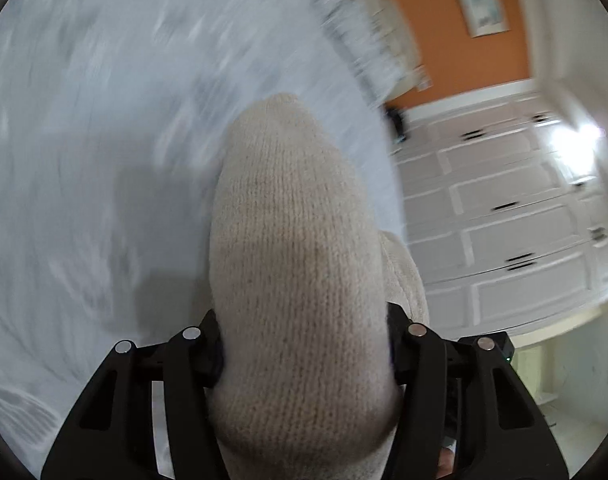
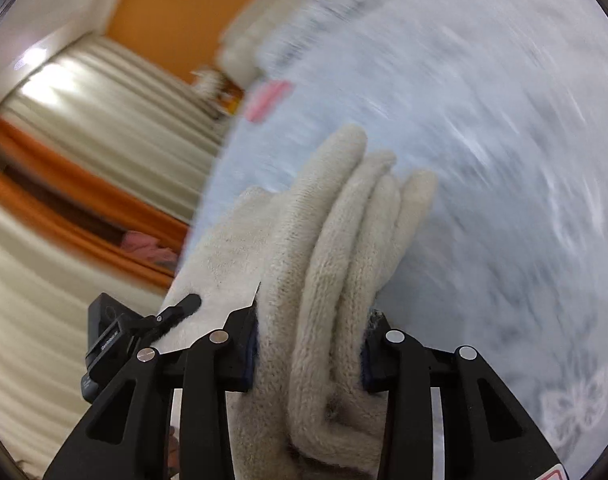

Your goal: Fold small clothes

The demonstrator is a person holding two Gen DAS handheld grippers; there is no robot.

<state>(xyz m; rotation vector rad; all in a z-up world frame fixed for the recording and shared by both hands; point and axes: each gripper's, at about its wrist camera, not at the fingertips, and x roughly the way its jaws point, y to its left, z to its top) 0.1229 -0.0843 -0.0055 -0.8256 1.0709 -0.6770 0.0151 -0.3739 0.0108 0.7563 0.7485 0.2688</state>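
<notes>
Knitted gloves clamped in both tongs above a pale blue bedspread.

Left wrist view: the left tongs (image 1: 304,344) are seen closed on a cream knitted glove (image 1: 291,240), which is raised over the blurred bedspread (image 1: 83,140). Right wrist view: the right tongs (image 2: 310,350) are clamped on a second cream glove (image 2: 336,248), fingers pointing away; a pink item (image 2: 269,98) lies beyond it on the bedspread.

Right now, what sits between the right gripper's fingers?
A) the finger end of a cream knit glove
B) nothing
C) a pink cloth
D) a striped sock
A: in the right wrist view the right gripper pinches the cream knit glove, whose four fingers stick out ahead.
</notes>
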